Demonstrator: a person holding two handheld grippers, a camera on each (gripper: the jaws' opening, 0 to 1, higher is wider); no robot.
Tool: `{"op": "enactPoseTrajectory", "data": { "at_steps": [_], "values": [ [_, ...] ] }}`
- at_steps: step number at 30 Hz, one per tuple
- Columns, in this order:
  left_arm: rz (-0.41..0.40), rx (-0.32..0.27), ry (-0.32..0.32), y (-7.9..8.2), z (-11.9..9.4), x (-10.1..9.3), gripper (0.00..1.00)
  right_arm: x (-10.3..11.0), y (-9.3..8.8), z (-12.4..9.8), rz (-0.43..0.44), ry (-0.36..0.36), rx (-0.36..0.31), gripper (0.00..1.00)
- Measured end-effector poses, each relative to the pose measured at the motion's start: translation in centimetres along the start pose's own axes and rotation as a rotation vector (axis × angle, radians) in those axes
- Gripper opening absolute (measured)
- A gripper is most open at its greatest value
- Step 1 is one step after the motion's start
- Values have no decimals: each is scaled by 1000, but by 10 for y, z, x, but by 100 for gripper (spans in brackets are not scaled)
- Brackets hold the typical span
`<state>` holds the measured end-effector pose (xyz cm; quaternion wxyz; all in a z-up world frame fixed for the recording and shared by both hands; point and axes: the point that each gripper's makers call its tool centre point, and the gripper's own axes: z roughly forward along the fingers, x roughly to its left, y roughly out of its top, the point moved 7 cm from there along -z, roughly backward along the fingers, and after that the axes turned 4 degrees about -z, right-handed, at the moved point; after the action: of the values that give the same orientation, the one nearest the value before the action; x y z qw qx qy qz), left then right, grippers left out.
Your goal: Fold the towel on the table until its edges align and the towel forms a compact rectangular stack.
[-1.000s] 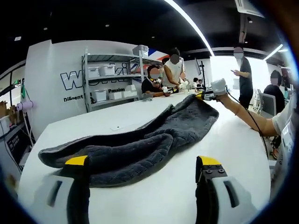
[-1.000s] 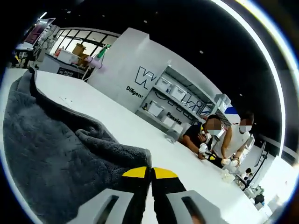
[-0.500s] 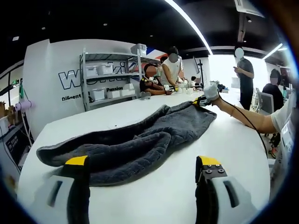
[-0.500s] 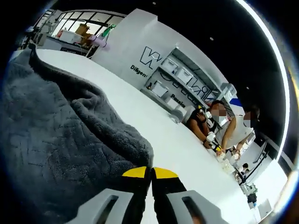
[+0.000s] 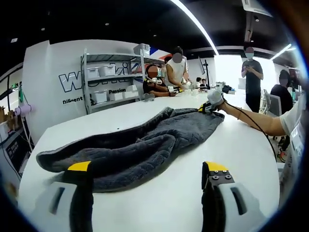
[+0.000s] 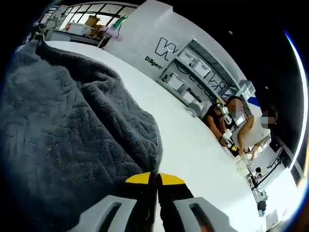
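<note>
Right gripper [image 6: 157, 178] clamped on towel [image 6: 72, 121] corner; left gripper [image 5: 147, 169] spread wide, hovering just short of towel's near edge.

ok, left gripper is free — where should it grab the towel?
Probably the near end's edge, coming in low along the white table. The grey towel lies bunched there, its rim raised. The left gripper hangs open; the right gripper is shut on the far corner.

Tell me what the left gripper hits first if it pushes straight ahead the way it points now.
Most likely the grey towel: its near edge lies across the white table just beyond the open left gripper. Depth is hard to judge, so it may slide over bare table first.
</note>
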<state>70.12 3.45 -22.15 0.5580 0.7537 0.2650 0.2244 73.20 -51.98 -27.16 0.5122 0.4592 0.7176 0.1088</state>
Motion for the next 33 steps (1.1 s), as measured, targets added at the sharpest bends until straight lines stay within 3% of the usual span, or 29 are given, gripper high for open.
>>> {"op": "enactPoseTrajectory", "data": {
  "at_steps": [4,13,17,25,33],
  "values": [
    [3,5,-3,-1,1,-1,98,-8,3,-10,38,-12,-17,20],
    [7,15,-3,-3,2,-1,98,-14,19,-35,111,5,-86,33],
    [5,14,0,-2,1,-1,98,-4,26,-45,119,59,-108,39],
    [0,13,8,-2,0,2,98,21,46,-61,147,193,-186,60],
    [-9,16,15,-2,-2,5,98,40,55,-66,99,279,-181,81]
  ]
}}
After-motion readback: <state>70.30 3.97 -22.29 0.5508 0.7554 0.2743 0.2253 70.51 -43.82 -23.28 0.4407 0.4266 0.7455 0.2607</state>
